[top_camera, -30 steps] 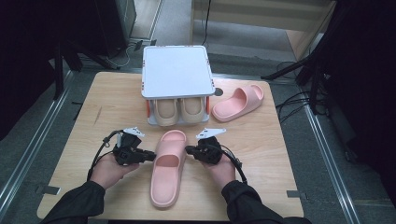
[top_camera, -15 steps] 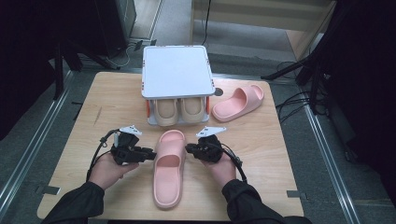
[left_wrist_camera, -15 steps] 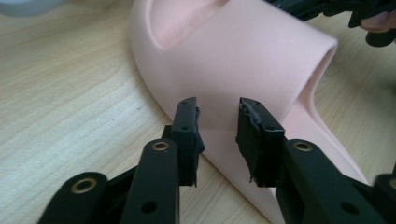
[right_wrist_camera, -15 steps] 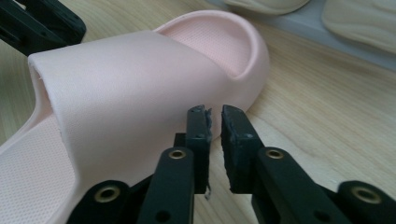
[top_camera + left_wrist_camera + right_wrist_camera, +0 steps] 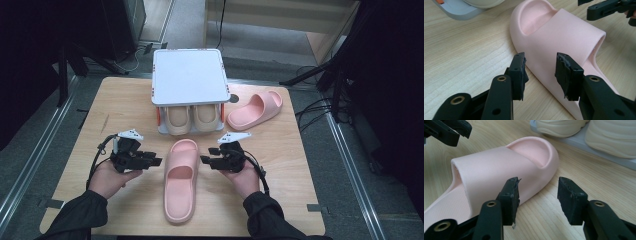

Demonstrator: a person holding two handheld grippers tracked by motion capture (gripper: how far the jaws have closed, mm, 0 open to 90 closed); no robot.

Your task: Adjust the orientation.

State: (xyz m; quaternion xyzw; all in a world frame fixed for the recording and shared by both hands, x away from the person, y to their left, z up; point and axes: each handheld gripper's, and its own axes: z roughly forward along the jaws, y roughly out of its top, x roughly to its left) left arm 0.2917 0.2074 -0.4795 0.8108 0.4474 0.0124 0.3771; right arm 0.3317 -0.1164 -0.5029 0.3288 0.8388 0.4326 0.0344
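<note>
A pink slipper (image 5: 180, 180) lies flat on the wooden table (image 5: 300, 165), toe towards the rack. My left gripper (image 5: 156, 161) stands just left of it and my right gripper (image 5: 206, 159) just right of it, both pointing at its strap. Both pairs of jaws have just been opening. In the left gripper view my left gripper (image 5: 540, 72) is open, with the edge of the slipper (image 5: 564, 32) beyond the gap and no pad pressing on it. In the right gripper view my right gripper (image 5: 537, 195) is open beside the slipper (image 5: 499, 167).
A low rack with a white top (image 5: 188, 75) stands at the back middle, with a pair of beige shoes (image 5: 192, 117) under it. A second pink slipper (image 5: 256, 107) lies to the rack's right. Dark floor and cables surround the table.
Both grippers' jaws have opened and come off the sides of the middle slipper. The hands have drawn a little outward. The slipper stays where it was.
</note>
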